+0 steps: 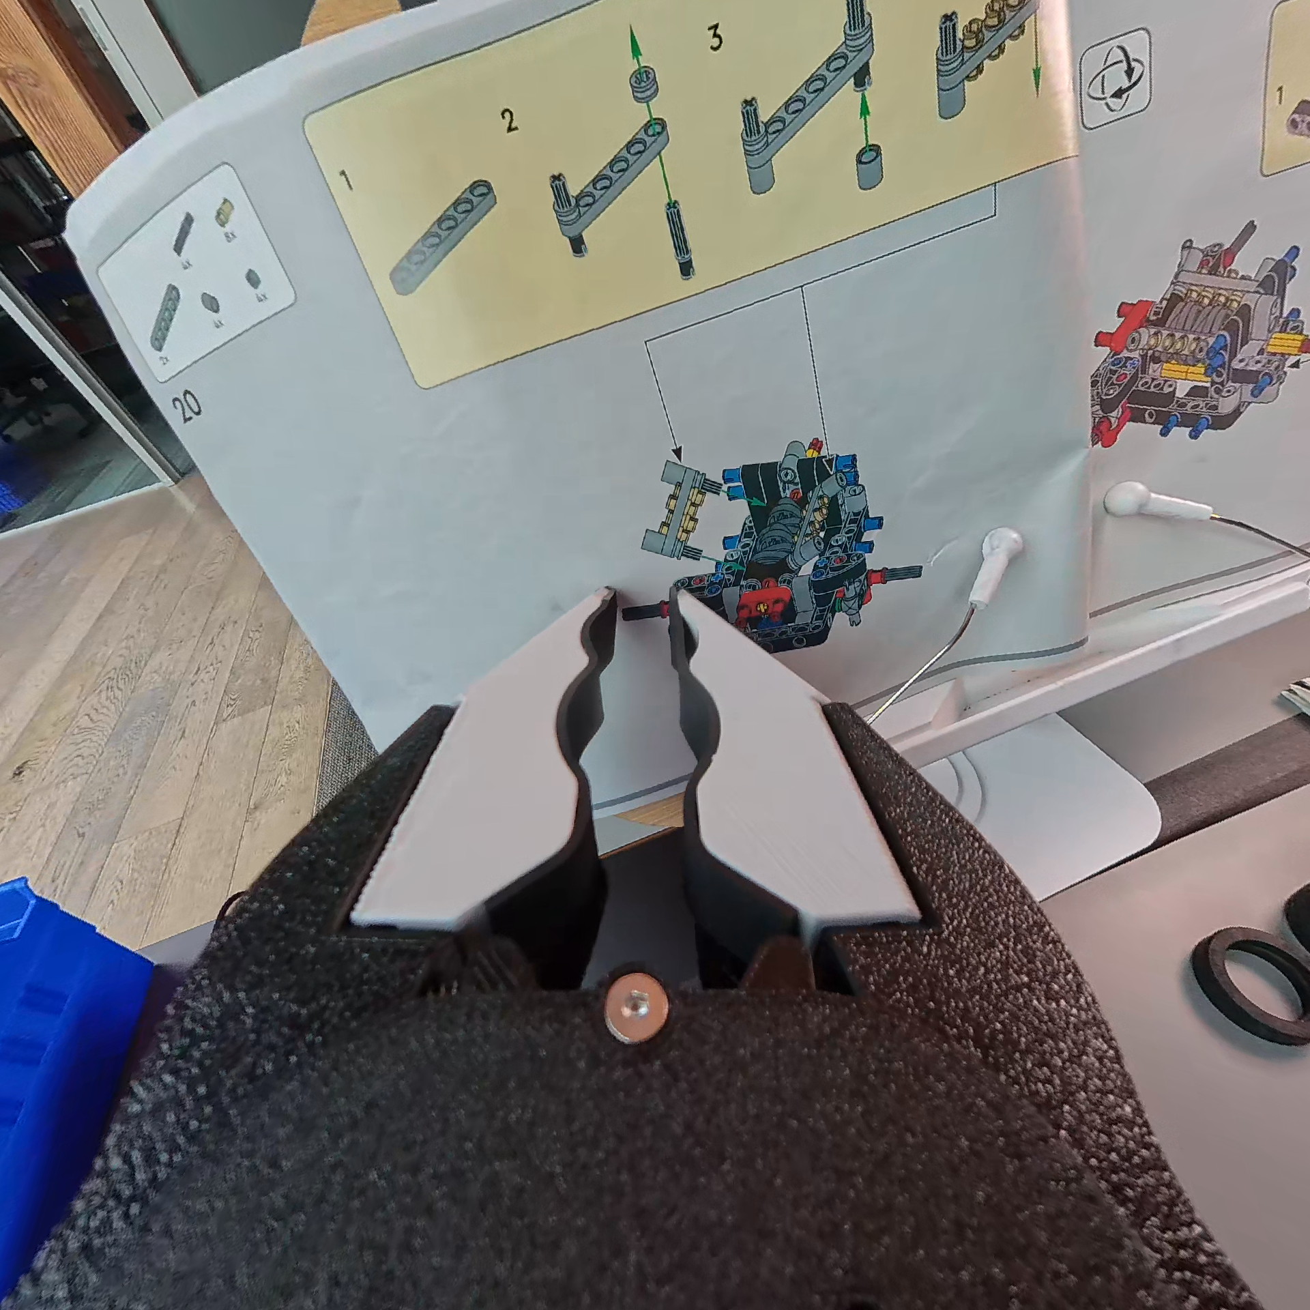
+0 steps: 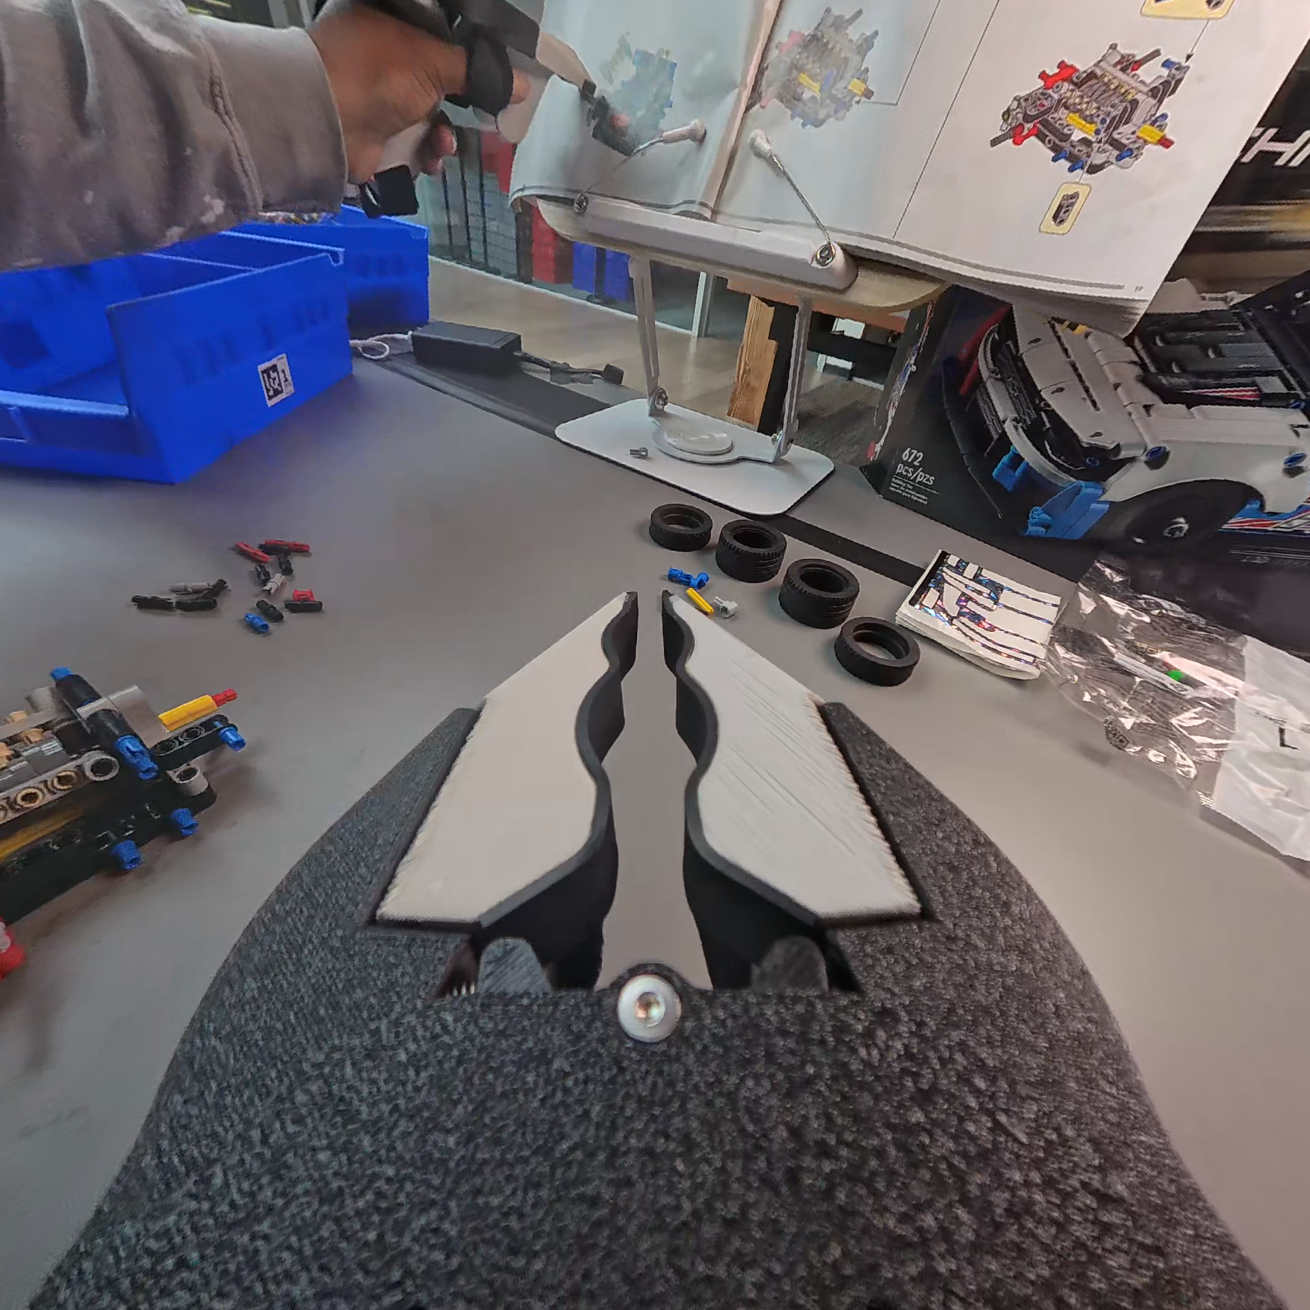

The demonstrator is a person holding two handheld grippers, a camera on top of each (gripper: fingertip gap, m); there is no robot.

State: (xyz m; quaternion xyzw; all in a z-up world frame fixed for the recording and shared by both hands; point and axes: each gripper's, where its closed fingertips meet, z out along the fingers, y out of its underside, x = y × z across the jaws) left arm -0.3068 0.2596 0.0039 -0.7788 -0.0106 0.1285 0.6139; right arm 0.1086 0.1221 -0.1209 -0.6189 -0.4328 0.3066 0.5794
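My left gripper (image 1: 641,599) is narrowly open and empty. Its tips are at the lower part of the curved left page of an open instruction booklet (image 1: 496,461), which rests on a white stand. The right wrist view shows it held in a person's hand at that page (image 2: 588,92). Two white wire clips (image 1: 999,546) press on the pages. My right gripper (image 2: 648,599) hovers over the grey table with its jaws almost together and nothing between them. It is nearest a blue pin (image 2: 687,575) and a yellow pin (image 2: 698,601). Several black tyres (image 2: 819,592) lie just right of it.
A partly built model (image 2: 92,773) and loose pins (image 2: 234,588) lie at the left. Blue bins (image 2: 177,368) stand at the back left. The stand's base (image 2: 773,482), a set box (image 2: 1099,439), a sticker sheet (image 2: 978,613) and a plastic bag (image 2: 1162,680) are at the right. The grippers' ends are close to 45 centimetres from one another. Measured from the fingertips, the partly built model (image 2: 92,773) is 15 centimetres or so from the right gripper and 50 centimetres from the left.
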